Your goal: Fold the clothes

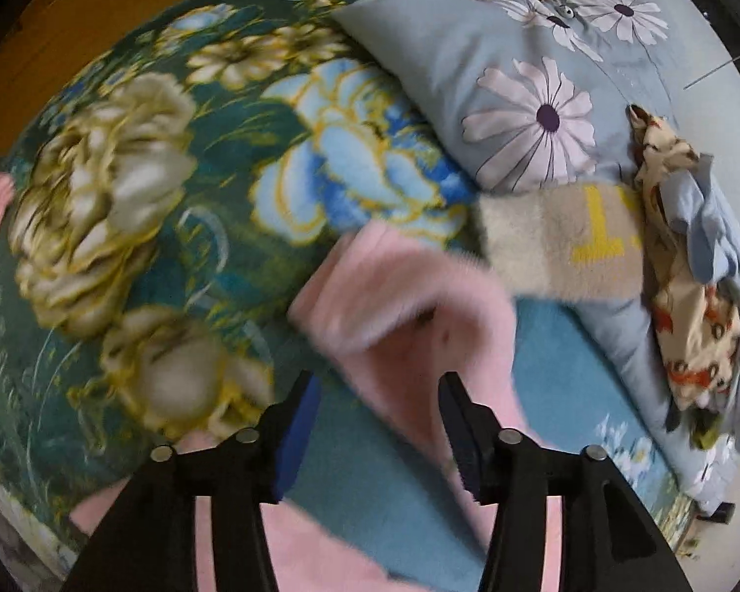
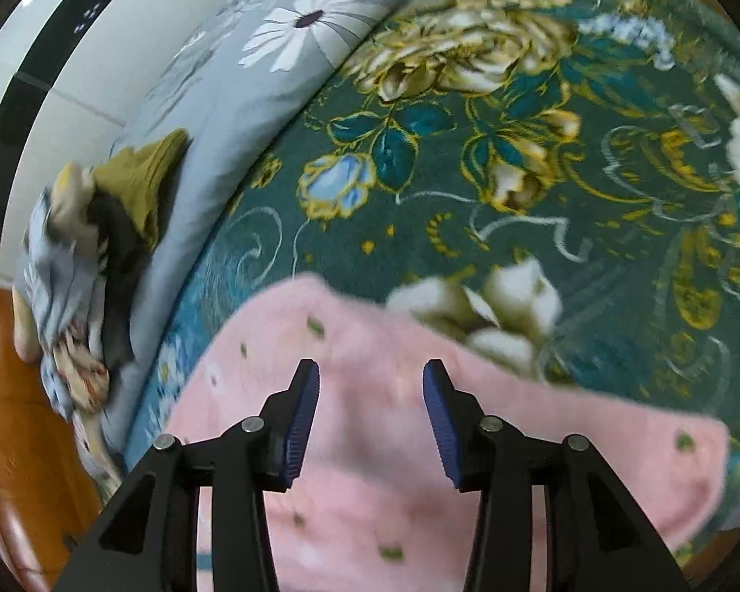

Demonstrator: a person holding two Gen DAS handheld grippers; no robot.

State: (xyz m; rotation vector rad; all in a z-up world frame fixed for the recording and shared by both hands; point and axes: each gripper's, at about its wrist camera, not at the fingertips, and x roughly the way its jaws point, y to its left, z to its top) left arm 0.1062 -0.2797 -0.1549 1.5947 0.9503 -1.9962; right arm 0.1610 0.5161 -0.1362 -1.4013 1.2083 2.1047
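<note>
A fluffy pink garment (image 1: 399, 306) lies on the green floral blanket (image 1: 123, 187), one part folded over with its edge raised. My left gripper (image 1: 377, 385) is open and empty just above its near part. In the right wrist view the pink garment (image 2: 419, 468) has small green dots and spreads flat below my right gripper (image 2: 370, 375), which is open and empty. A beige knit piece with yellow lettering (image 1: 562, 241) lies beyond the pink one.
A grey-blue daisy pillow (image 1: 508, 84) lies at the blanket's far side, also in the right wrist view (image 2: 281, 59). A heap of crumpled clothes (image 1: 690, 286) sits by it (image 2: 89, 256). A wooden bed frame (image 2: 19, 419) edges the left.
</note>
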